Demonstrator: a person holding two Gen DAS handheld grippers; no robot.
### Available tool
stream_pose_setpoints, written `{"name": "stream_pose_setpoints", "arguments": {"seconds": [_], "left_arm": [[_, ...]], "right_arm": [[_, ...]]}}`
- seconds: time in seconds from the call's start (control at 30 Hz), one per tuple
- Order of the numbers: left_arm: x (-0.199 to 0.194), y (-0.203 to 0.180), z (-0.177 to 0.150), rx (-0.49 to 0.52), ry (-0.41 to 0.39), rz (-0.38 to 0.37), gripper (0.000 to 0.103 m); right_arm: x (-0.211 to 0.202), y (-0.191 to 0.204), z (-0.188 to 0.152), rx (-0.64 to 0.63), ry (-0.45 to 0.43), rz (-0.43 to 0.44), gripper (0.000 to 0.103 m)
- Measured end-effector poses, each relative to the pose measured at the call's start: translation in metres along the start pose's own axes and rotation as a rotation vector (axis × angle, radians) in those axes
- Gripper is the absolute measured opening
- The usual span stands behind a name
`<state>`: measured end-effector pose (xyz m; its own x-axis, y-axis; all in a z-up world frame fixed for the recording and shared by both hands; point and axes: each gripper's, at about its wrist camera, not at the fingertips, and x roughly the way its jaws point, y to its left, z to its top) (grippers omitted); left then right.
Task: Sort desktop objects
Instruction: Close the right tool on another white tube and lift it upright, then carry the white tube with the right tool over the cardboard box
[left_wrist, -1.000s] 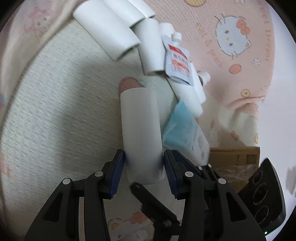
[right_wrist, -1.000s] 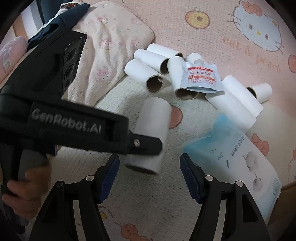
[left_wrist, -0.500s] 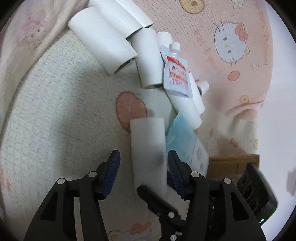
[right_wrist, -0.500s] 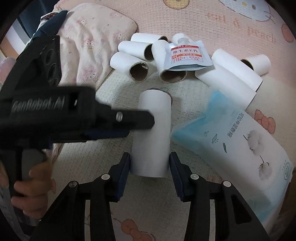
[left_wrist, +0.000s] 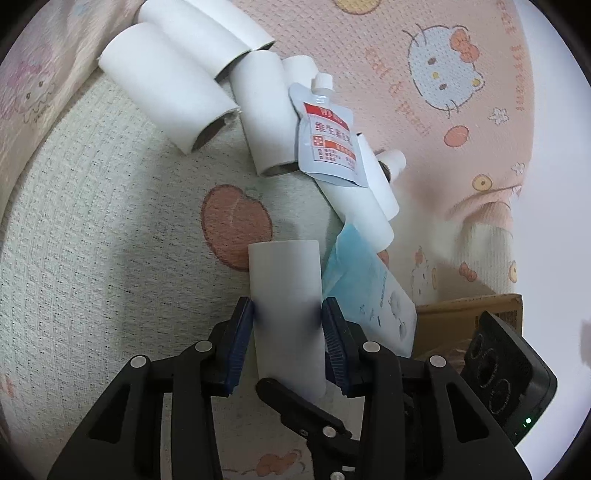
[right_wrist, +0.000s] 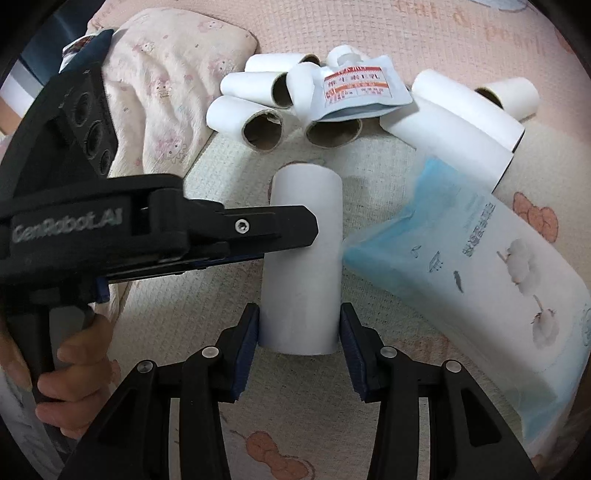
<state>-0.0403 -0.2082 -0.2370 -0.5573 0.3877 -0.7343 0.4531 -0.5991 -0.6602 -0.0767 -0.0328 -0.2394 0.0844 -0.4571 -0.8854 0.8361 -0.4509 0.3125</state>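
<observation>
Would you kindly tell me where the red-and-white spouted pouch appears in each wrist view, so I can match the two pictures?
Left wrist: the spouted pouch sits above centre, spout up, lying on the white tubes.
Right wrist: the spouted pouch sits top centre, spout to the left, on the same tubes.
Shared landmark: the blue-and-white pack, right of the gripped tube.

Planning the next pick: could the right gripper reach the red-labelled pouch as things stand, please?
Probably not yet: the right gripper, its jaws just closed, is clamped on the white tube, and the pouch lies beyond, on other tubes. Once freed, its way looks open.
</observation>
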Motion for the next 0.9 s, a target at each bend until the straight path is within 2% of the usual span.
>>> {"name": "stream_pose_setpoints", "arguments": {"seconds": [0.3,0.43,0.53,0.63,0.9], "left_arm": [[-0.020,-0.017,-0.006,0.092,-0.048,0.007,0.041],[-0.033,-0.034,-0.002,0.136,-0.080,-0.015,0.041],[-0.042,-0.051,0.004,0.172,-0.097,-0.050,0.041],[-0.044,-0.067,0.010,0.223,-0.076,-0.071,0.043],[-0.039,-0.125,0.009,0.369,-0.088,-0.114,0.043]], "right_arm": [[-0.010,-0.002,-0.003,-0.005,-0.042,0.022,0.040],[-0.027,-0.002,0.001,-0.016,-0.094,0.017,0.040],[-0.044,-0.001,0.004,-0.030,-0.146,-0.004,0.040],[-0.062,-0.002,0.006,-0.046,-0.189,-0.046,0.040],[-0.101,-0.018,0.013,0.044,-0.295,-0.073,0.040]]}}
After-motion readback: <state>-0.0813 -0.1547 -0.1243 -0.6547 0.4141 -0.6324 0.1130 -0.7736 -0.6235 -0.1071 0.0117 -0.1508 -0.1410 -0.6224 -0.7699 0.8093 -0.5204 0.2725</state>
